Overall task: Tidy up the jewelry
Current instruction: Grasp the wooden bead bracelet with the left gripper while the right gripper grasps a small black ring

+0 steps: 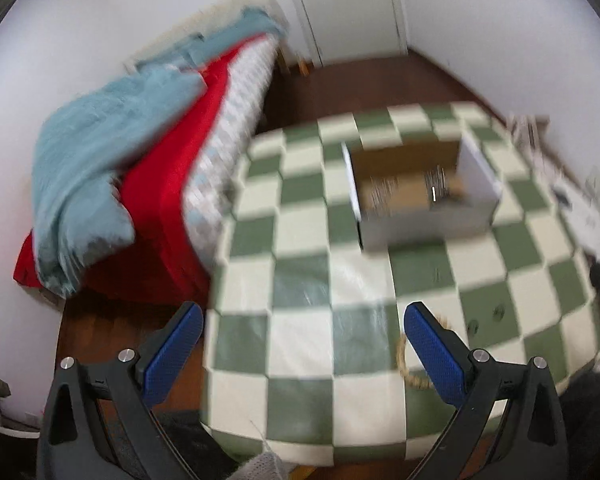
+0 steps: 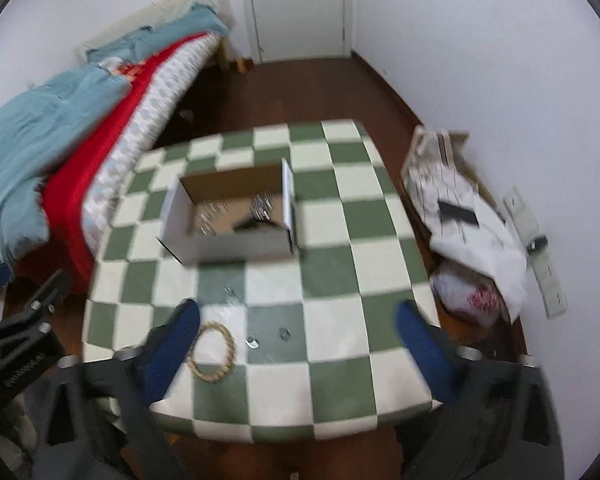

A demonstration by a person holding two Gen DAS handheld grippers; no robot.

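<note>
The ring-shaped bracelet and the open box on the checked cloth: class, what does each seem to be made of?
Bracelet: apparently twisted natural fibre or rope, matte tan, with a spiral ribbing around the loop.
Box: cardboard, seemingly; white outside, plain brown inside, thin folded walls. Blur leaves both uncertain.

both views are pretty smeared with motion blur, worst in the left wrist one, where the checkered table and the white box at its far edge go soft. light is even and flat, indoor, with no hard shadows or glare. white walls look a bit washed out. heavy fisheye bending throughout, with dark vignette corners.
</note>
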